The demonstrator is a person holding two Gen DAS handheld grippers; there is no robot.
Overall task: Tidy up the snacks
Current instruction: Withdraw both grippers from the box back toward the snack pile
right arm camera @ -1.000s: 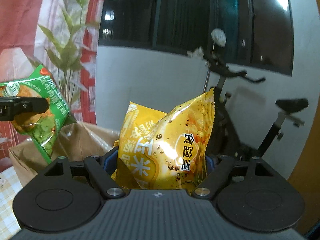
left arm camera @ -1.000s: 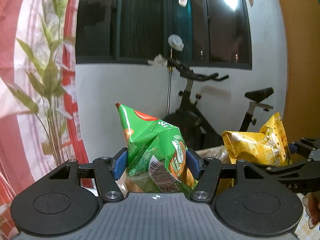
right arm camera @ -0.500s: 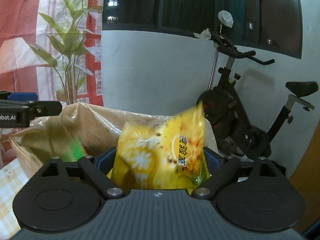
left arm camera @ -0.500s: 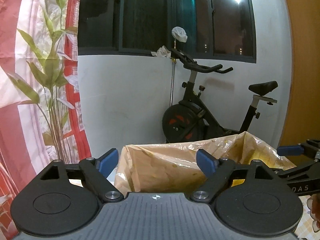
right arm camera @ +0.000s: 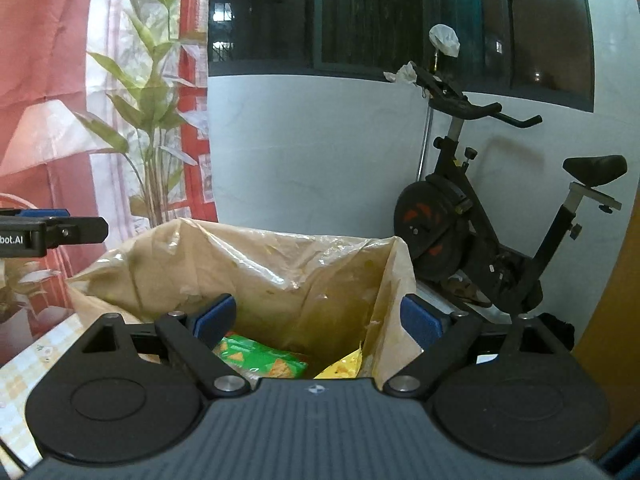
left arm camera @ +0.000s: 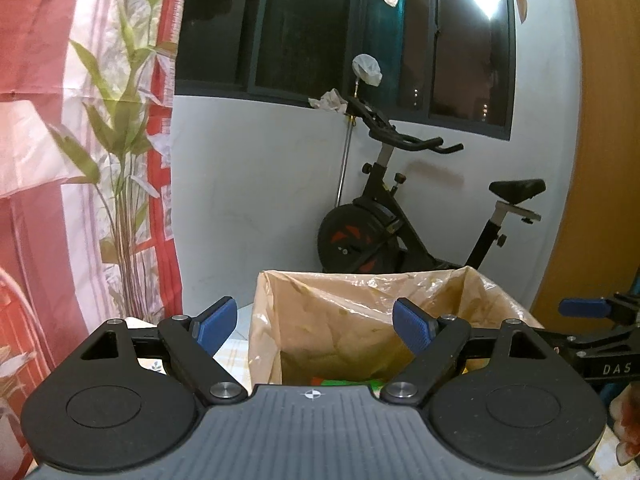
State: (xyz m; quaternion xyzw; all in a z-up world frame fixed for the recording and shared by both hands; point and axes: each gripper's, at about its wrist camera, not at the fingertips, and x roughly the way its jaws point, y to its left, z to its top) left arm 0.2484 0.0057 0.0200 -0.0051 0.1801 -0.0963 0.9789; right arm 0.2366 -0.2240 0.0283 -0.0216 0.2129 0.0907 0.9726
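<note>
Snacks lie inside the plastic-lined paper bag point(right arm camera: 280, 280): a green packet point(right arm camera: 260, 358) printed with orange chips on the left, a yellow packet point(right arm camera: 344, 366) just beside it on the right, both cut off by the housing of the right tongs, so no wording on either can be read; in the left wrist view only a sliver of green and red shows at the bag's bottom. Lettering "bot.AI" stands on the left tongs point(right arm camera: 56, 232) at the left edge of the right wrist view; "DAS" shows on the right tongs point(left arm camera: 588, 316) at the right edge of the left wrist view. Left tongs point(left arm camera: 316, 322) hover level over the bag's near left rim, blue pads point(left arm camera: 216, 322) spread wide, nothing between them; right tongs point(right arm camera: 318, 318) hang over the bag's mouth, likewise spread and empty. The bag stands on a desk point(right arm camera: 28, 364) with a checked yellow cloth; an exercise bike point(right arm camera: 492, 216) stands behind at the right, against the white wall.
</note>
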